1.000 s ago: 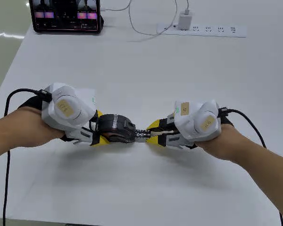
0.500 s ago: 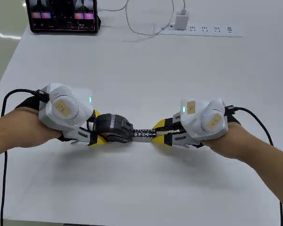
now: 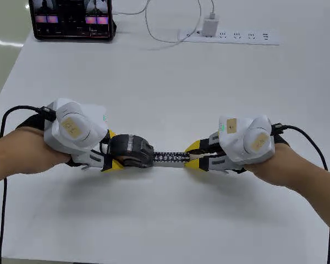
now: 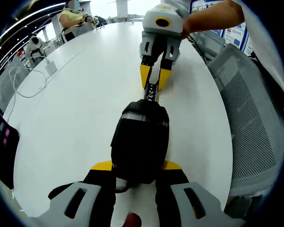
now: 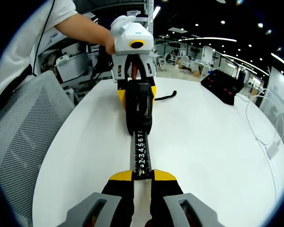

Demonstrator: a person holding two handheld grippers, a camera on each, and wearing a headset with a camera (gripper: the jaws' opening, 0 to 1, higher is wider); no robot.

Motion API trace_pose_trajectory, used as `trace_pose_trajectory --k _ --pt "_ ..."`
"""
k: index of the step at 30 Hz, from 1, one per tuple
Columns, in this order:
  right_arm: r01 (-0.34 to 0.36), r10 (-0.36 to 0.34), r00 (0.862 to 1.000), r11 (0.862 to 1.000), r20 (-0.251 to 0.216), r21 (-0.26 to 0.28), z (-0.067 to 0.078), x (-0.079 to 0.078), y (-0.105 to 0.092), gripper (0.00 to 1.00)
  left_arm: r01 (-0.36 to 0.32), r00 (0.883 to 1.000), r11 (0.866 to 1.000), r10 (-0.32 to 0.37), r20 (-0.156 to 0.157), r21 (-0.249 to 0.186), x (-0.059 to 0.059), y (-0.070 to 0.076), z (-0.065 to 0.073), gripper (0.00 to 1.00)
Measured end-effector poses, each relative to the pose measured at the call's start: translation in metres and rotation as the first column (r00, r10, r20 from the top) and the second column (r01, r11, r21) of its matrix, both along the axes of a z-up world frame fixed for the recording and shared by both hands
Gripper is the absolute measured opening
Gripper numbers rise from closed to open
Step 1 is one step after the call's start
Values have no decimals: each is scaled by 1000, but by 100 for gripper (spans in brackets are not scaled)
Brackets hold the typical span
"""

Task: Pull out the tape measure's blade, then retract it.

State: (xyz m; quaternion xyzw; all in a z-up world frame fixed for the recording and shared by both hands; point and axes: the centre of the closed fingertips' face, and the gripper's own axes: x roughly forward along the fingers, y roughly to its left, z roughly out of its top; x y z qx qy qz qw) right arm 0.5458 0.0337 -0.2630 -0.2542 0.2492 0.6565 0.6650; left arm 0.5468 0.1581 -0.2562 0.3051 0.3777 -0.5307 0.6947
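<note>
Tape measure (image 3: 131, 151) near front of white table (image 3: 165, 82), case clenched in left gripper (image 3: 114, 149). Short stretch of numbered blade (image 3: 170, 158) drawn out, its end pinched shut in right gripper (image 3: 192, 155).

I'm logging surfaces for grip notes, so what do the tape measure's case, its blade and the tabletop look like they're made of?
Case: matte black with a grey band, dull highlights; looks like plastic, maybe rubber-coated. Blade: thin dark strip with white printed numerals; probably coated steel, not certain. Tabletop: smooth white, faint sheen; likely laminate.
</note>
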Motion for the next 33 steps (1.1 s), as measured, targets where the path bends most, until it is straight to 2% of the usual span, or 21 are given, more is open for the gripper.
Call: trace_pose_trajectory --k 33 --pt "32 -32 999 999 4 -41 2 3 -42 7 4 1000 1000 -4 2 -1 0 -1 1 27"
